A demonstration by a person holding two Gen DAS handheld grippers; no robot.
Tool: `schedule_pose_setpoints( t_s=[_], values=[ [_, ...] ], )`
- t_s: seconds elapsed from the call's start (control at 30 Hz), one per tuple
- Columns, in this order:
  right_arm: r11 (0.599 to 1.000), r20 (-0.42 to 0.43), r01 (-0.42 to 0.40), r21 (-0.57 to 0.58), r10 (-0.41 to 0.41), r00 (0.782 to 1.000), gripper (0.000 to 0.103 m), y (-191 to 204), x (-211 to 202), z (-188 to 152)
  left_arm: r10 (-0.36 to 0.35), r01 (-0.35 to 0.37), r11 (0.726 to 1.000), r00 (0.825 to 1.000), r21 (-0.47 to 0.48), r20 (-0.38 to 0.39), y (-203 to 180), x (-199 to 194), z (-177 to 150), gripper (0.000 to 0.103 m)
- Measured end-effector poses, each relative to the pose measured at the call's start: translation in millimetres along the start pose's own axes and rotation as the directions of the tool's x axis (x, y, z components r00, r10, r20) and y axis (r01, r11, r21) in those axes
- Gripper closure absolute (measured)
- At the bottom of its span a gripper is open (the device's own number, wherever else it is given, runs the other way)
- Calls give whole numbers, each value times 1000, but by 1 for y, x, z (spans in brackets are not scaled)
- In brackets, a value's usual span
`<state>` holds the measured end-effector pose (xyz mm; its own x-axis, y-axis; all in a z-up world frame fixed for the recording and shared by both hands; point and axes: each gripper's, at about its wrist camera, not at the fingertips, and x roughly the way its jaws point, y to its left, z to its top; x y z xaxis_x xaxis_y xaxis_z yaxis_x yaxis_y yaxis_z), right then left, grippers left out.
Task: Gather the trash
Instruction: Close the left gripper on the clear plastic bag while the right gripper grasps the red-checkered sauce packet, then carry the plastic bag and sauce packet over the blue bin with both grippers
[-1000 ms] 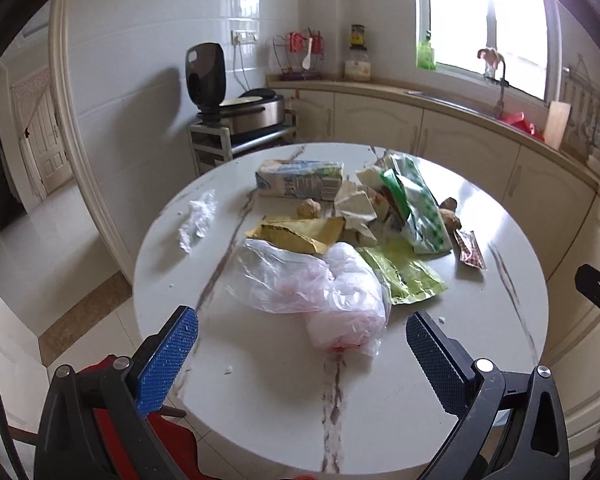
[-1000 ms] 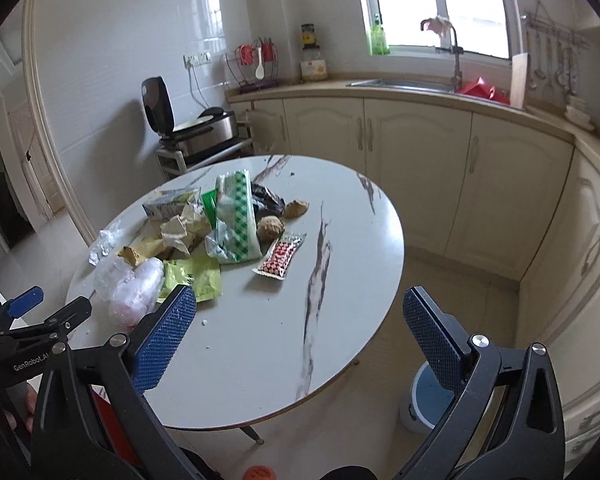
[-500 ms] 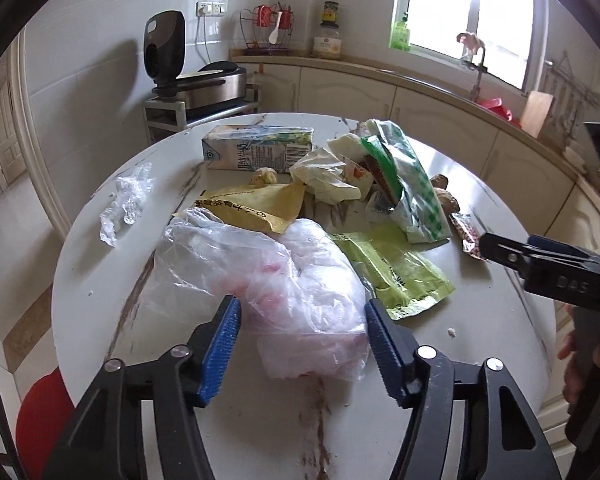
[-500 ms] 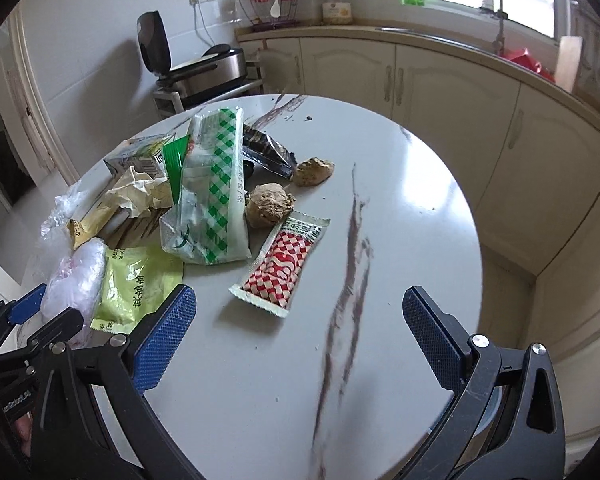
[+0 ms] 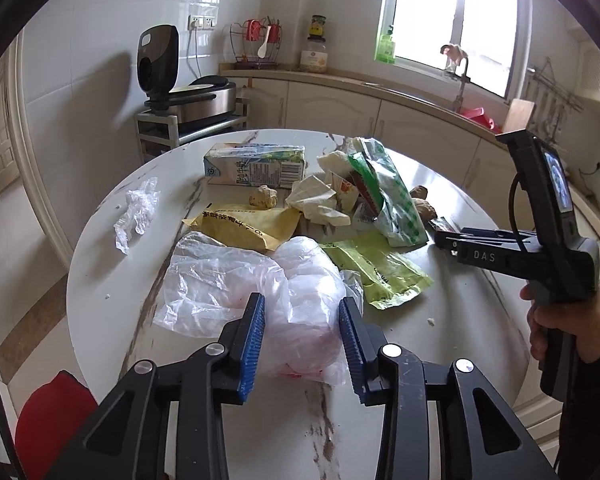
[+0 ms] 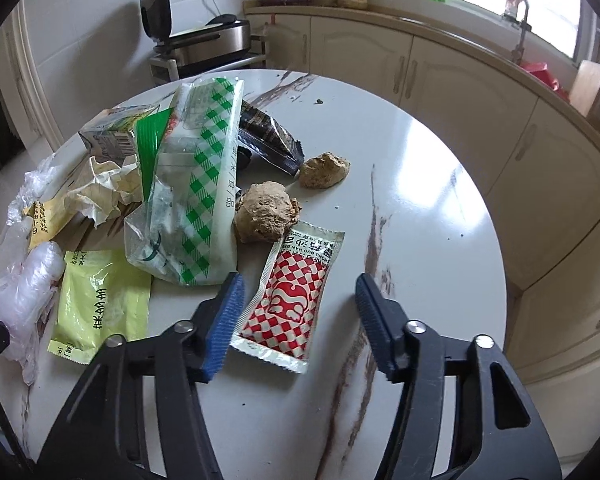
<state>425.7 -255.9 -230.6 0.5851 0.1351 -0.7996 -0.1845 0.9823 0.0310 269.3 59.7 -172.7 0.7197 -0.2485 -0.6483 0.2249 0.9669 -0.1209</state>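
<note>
Trash lies in a pile on a round white marble table. My left gripper has closed in on a crumpled clear plastic bag; its blue pads press the bag's sides. My right gripper is open, low over the table, with a red-and-white checked sachet between its fingers, not gripped. The right gripper also shows in the left wrist view. Beside the sachet lie two brown lumps, a green-checked bag and a yellow-green packet.
A milk carton, a yellow envelope, crumpled paper and a loose bit of clear plastic lie farther back. A black wrapper lies behind the lumps. Cabinets curve round behind. A red object sits below the table's left edge.
Both grippers moved forward and down to the table. The left jaws narrowed onto the clear plastic bag. The right jaws narrowed and now straddle the red checked sachet.
</note>
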Motion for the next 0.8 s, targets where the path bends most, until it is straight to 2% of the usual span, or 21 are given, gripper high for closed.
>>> schedule_pose_setpoints(
  t_s=[0.17, 0.23, 0.37, 0.53, 0.6, 0.67, 0.77, 0.8],
  values=[
    [994, 15, -92, 54, 92, 996, 91, -20, -5, -4, -10, 10, 1000, 1000, -1, -6, -2, -15, -9, 75],
    [987, 28, -132, 89, 130, 991, 92, -27, -11, -11, -19, 19, 1000, 1000, -6, -3, -2, -24, -14, 77],
    [979, 76, -175, 108, 167, 983, 92, -32, -33, -25, -27, 27, 1000, 999, -4, 19, -5, -45, -16, 86],
    [970, 113, -212, 119, 199, 973, 94, -29, -57, -40, -43, 43, 999, 998, -4, 36, -8, -67, -20, 91],
    [967, 119, -225, 123, 210, 970, 96, -29, -63, -44, -42, 43, 999, 998, -13, 42, -7, -74, -22, 99],
    [964, 122, -238, 118, 224, 967, 99, -27, -68, -49, -56, 57, 998, 998, -10, 34, -10, -79, -22, 100],
    [967, 103, -232, 108, 221, 970, 102, -24, -65, -55, -34, 35, 999, 999, -14, 3, -13, -73, -27, 99],
    [968, 90, -228, 109, 219, 972, 102, -24, -63, -59, -29, 28, 999, 999, -16, -33, -12, -67, -31, 94]
  ],
)
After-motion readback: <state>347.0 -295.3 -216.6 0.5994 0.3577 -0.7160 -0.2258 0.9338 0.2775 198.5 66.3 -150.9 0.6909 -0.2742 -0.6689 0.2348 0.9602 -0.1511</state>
